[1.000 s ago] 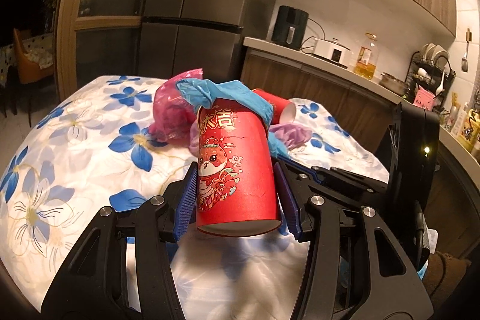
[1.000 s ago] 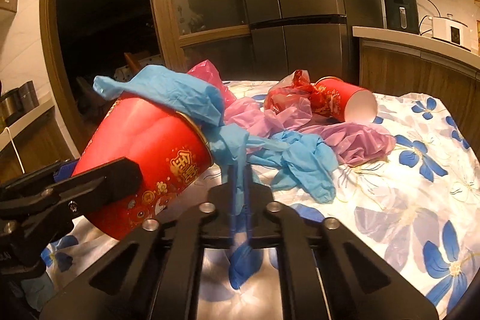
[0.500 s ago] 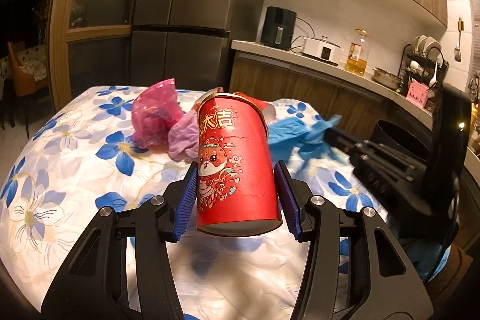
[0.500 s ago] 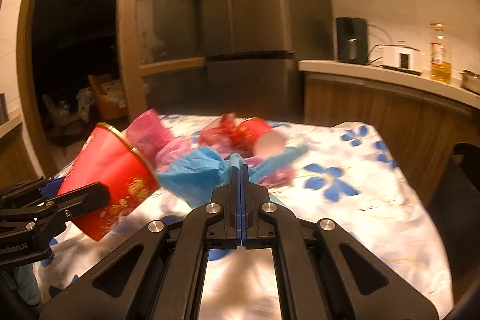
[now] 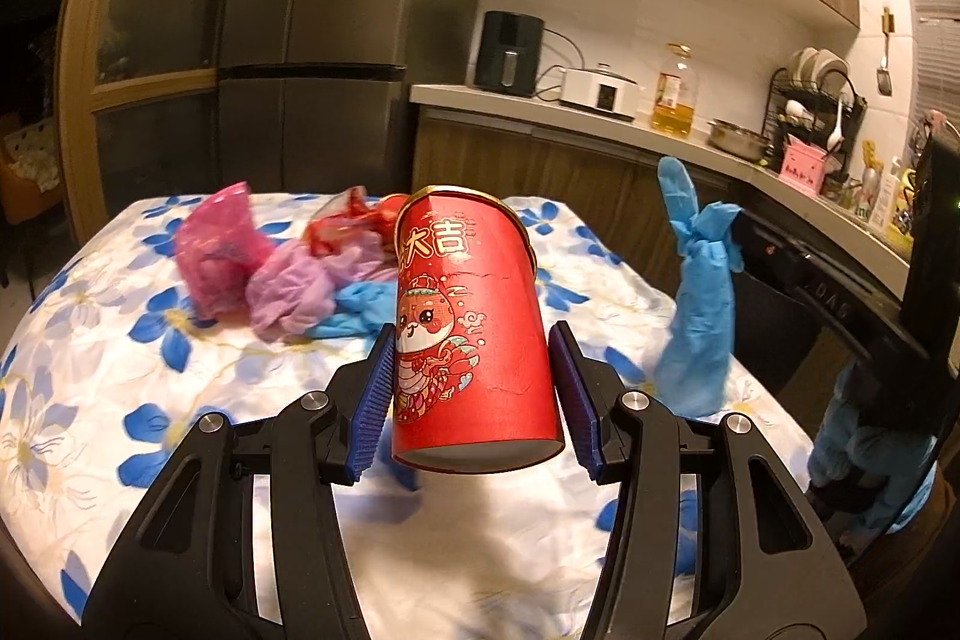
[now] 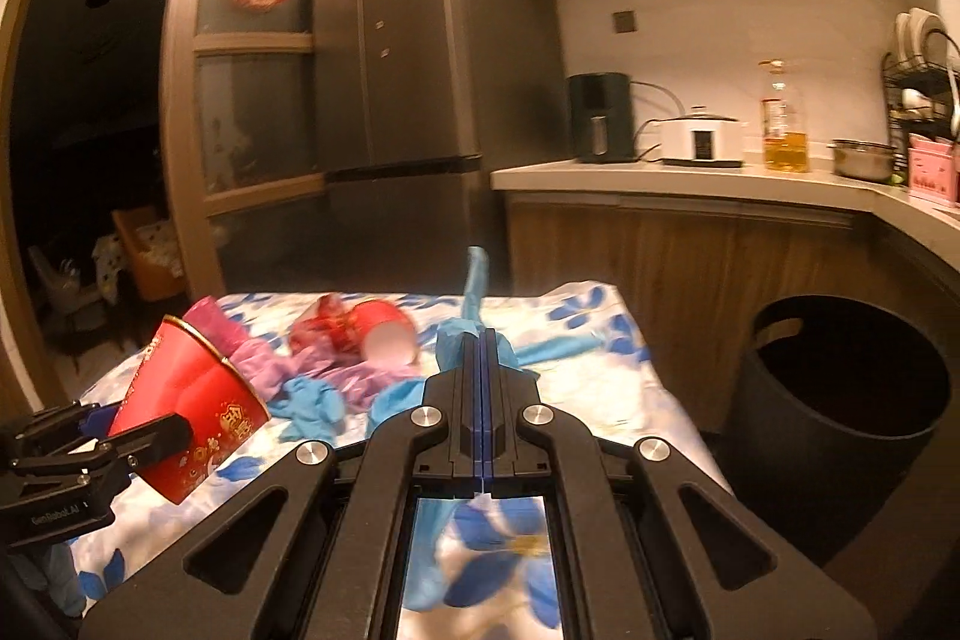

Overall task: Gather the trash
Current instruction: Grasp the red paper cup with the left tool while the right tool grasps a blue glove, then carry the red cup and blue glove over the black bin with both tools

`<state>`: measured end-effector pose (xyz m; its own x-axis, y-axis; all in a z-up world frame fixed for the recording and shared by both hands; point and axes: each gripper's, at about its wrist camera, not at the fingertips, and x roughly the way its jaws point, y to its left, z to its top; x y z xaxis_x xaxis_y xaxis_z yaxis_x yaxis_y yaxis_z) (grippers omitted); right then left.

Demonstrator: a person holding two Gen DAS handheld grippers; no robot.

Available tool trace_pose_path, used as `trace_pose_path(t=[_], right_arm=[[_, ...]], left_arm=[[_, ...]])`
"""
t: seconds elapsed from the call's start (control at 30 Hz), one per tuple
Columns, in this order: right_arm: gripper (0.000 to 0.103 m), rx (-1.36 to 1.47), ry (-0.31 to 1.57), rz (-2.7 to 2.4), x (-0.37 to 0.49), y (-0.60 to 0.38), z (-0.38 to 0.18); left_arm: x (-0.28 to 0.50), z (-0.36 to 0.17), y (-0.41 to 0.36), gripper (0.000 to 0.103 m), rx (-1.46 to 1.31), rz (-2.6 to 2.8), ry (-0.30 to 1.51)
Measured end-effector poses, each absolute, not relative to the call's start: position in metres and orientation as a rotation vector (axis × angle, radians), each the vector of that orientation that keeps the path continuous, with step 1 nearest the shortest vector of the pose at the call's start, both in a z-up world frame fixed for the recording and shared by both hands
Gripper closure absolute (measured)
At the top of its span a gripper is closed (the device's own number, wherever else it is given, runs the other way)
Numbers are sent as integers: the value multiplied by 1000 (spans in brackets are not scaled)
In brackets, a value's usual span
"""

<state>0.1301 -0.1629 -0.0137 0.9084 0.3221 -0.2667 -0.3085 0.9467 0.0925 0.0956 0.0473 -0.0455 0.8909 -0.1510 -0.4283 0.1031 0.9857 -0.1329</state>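
A red paper cup (image 5: 474,328) with a cartoon print hangs above the table, and my left gripper (image 5: 474,400) is shut on it with both blue pads against its sides. From the right wrist view the same cup (image 6: 186,400) sits tilted at the far left. My right gripper (image 6: 483,337) is shut on a blue glove (image 6: 474,280), which pokes out past the fingertips. In the left wrist view this glove (image 5: 699,292) dangles clear of the table at the right. More trash lies at the far end: a pink bag (image 5: 219,250), a purple glove (image 5: 294,289), another blue glove (image 5: 360,304) and a tipped red cup (image 6: 384,334).
A black bin (image 6: 840,382) stands open on the floor right of the table with the flowered cloth (image 5: 120,340). Behind are a dark fridge (image 6: 420,70) and a kitchen counter (image 6: 690,178) with appliances and an oil bottle. A dark doorway lies to the left.
My right gripper pulled the blue glove off the red cup's rim and carried it up and to the right; the bin came into its view. The left gripper shifted, still holding the cup.
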Motion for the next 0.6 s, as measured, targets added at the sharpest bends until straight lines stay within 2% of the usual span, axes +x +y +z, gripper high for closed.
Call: trace_pose_path(t=[0.6], right_arm=[[102,108,186,23,128,-292,12]], left_arm=[[150,-16,-76,54,-39,-383,359]])
